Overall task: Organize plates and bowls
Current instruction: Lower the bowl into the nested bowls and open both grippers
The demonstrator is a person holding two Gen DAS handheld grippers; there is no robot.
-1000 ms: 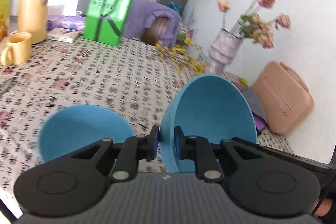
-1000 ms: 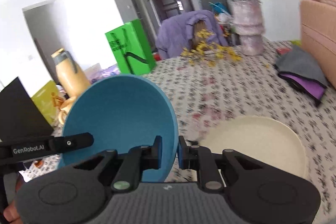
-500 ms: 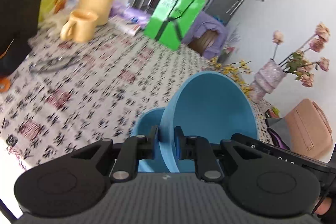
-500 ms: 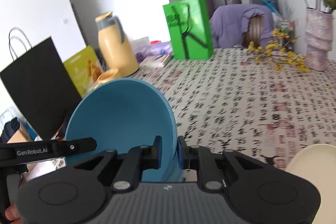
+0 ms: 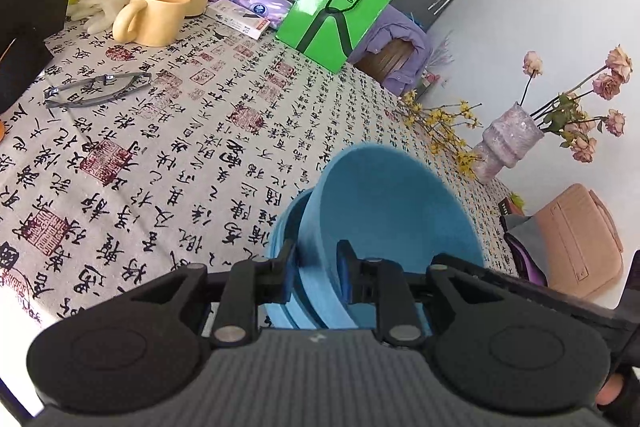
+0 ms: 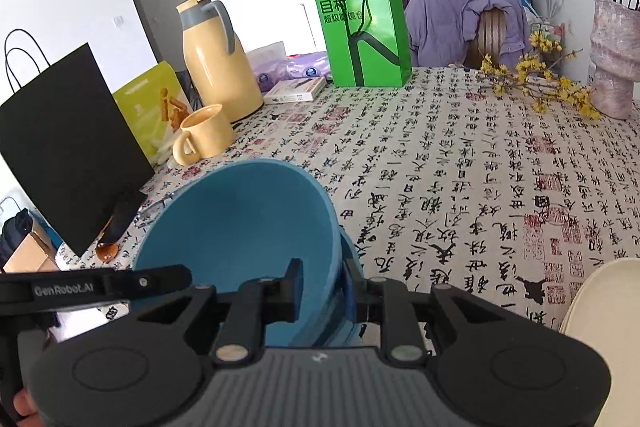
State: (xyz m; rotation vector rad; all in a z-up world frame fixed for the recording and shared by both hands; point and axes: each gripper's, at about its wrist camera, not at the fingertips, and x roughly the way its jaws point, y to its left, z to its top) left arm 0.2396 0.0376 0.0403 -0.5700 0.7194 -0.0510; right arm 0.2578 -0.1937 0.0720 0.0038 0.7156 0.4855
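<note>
Low centre of both views: blue bowl (image 5: 392, 219) tilted inside second bowl (image 5: 286, 227), on the tablecloth (image 5: 160, 155). Left gripper (image 5: 316, 277) and right gripper (image 6: 320, 289) each pinching the rim. Cream plate (image 6: 600, 307) at lower right.

1. Blue bowls: 2, nested: inner bowl (image 5: 384, 211), outer bowl (image 5: 286, 227).
2. Cream plate (image 6: 604, 331): 1.
3. Grippers: 2: left gripper (image 5: 316, 277), right gripper (image 6: 322, 287).
4. Mug (image 6: 206, 139): 1.
5. Thermos (image 6: 216, 63): 1.
6. Green bag (image 6: 362, 31): 1.
7. Black bag (image 6: 68, 147): 1.
8. Vase (image 6: 612, 59): 1.
</note>
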